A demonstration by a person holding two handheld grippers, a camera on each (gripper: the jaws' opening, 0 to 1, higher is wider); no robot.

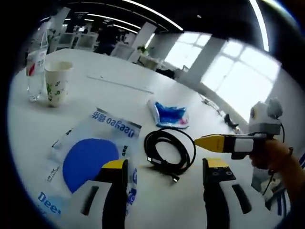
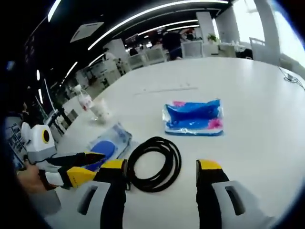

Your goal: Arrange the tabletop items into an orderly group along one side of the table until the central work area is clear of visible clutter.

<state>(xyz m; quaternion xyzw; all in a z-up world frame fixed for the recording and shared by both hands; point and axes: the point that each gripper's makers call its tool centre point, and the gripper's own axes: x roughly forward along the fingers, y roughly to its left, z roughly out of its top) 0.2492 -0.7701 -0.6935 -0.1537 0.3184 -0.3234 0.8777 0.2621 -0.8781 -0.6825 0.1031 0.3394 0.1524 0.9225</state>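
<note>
While I hold both grippers low over the white table (image 1: 119,81), my left gripper (image 1: 166,172) has its jaws spread wide with nothing between them. In the left gripper view, one jaw lies over the edge of a clear bag (image 1: 93,152) with a big blue disc on it and blue lettering, which lies flat on the table. Just beside the bag, ahead of the gap between my jaws, is a coiled black cable (image 1: 169,150) with a plug end near the other jaw. Beyond the cable lies a crumpled blue packet (image 1: 169,114) with a touch of pink. Far off on the table's edge a paper cup (image 1: 57,82) stands upright, touching or just beside a clear plastic bottle (image 1: 34,67). My right gripper (image 1: 212,142) comes in from the right of that view, its yellow tips pressed together and pointing at the cable, apart from it.

In the right gripper view, the right gripper (image 2: 162,172) seems spread, so I cannot tell its state for sure. The cable (image 2: 155,163) lies just ahead of its jaws, the packet (image 2: 193,117) beyond it, the bag (image 2: 107,143) beside the cable, and the cup (image 2: 101,109) and bottle (image 2: 84,101) well apart. The left gripper (image 2: 100,163) enters from the left, parted.
</note>
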